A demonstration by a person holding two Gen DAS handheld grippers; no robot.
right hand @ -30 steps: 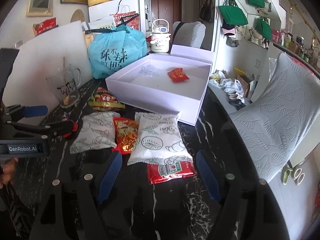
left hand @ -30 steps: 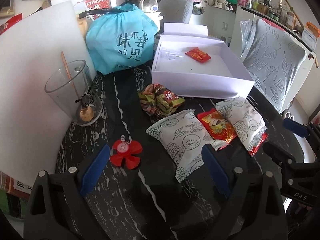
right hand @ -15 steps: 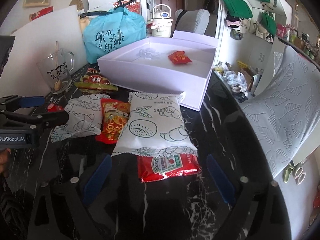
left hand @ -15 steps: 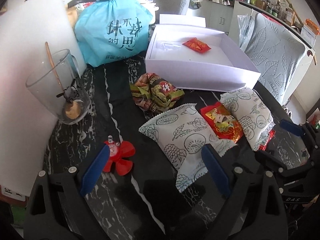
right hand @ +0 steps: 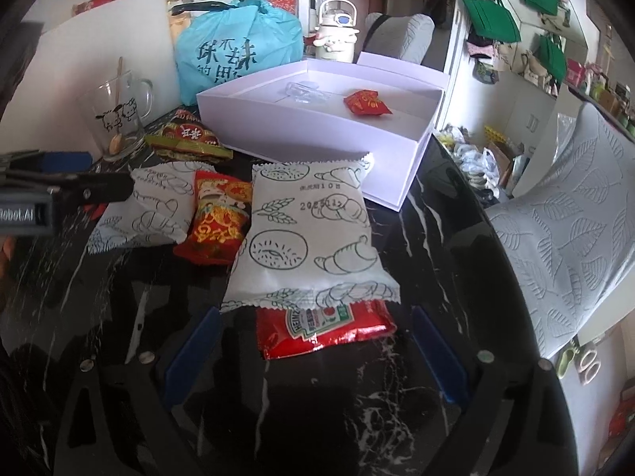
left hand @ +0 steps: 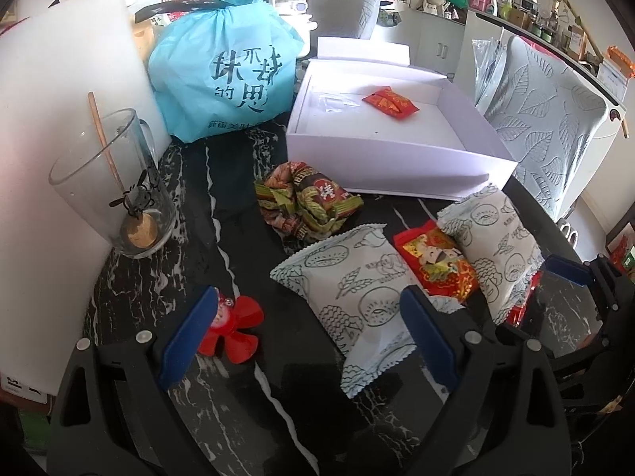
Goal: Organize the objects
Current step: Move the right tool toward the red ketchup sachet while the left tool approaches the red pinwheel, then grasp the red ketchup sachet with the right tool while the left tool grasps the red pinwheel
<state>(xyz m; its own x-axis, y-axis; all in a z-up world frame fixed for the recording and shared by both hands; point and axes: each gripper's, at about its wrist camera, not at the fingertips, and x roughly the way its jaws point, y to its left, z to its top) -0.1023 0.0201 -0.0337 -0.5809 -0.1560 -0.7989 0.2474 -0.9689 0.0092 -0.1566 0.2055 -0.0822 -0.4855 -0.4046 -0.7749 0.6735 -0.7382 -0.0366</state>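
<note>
The right gripper [right hand: 313, 349] hangs low over the black marble table [right hand: 397, 416] with its jaws spread wide, holding nothing; the red ketchup sachet [right hand: 323, 329] lies between its blue pads, half tucked under a white bread packet [right hand: 313, 234]. Only the right wrist view shows that sachet plainly; in the left wrist view it is no more than a red edge under the same packet [left hand: 496, 250]. The left gripper [left hand: 305, 341] also stands spread and empty, its right pad overlapping a second white bread packet [left hand: 357, 297], and a red flower-shaped toy [left hand: 234, 333] touching its left pad, a thing the right wrist view hides behind the left gripper's body. Between the two white packets lies a red snack packet [left hand: 434, 261]. Farther on sits a crumpled green and brown wrapper [left hand: 305, 202], and at far left a glass mug [left hand: 119, 194] holding a wooden stick. Beyond stands the open white box [left hand: 397, 158], holding a small red packet [left hand: 391, 102] and a clear wrapper [right hand: 303, 91]. A blue bag [left hand: 226, 79] sits left of the box.
</note>
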